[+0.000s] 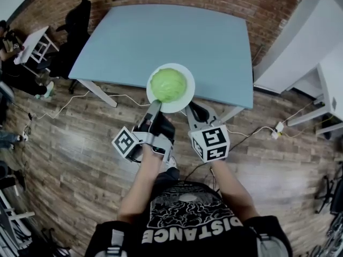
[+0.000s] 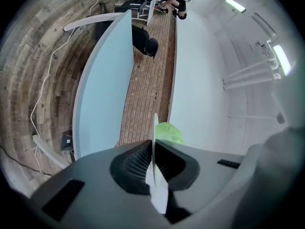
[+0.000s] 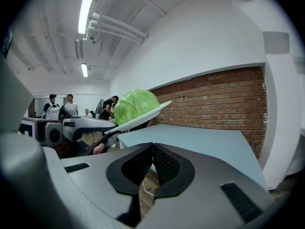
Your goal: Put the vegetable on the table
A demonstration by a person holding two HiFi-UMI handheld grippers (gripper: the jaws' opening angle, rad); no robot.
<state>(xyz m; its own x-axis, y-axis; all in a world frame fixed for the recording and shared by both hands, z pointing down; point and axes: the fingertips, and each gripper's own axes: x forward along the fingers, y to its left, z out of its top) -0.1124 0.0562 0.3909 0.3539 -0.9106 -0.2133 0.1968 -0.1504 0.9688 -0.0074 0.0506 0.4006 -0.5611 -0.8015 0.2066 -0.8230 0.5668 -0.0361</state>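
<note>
Head view: the left gripper point(image 1: 154, 108) pinches the plate point(image 1: 191, 84) at the rim's 7 o'clock. The cabbage point(image 1: 168, 84) sits in the middle of the plate, over the near edge of the table point(image 1: 161, 36). The right gripper point(image 1: 195, 114) hovers just beside the plate's 5 o'clock.

Left gripper view: the jaws are clamped on the plate's rim, seen edge-on, with the cabbage beyond at 1 o'clock. Only this view proves the grip.

Right gripper view: the jaws are pressed together on nothing. At 11 o'clock the plate hangs tilted and clear above the tabletop, a gap the head view hides.

This looks like the carrying step. The next move calls for levelling the plate, lowering it onto the table, then letting go.
</note>
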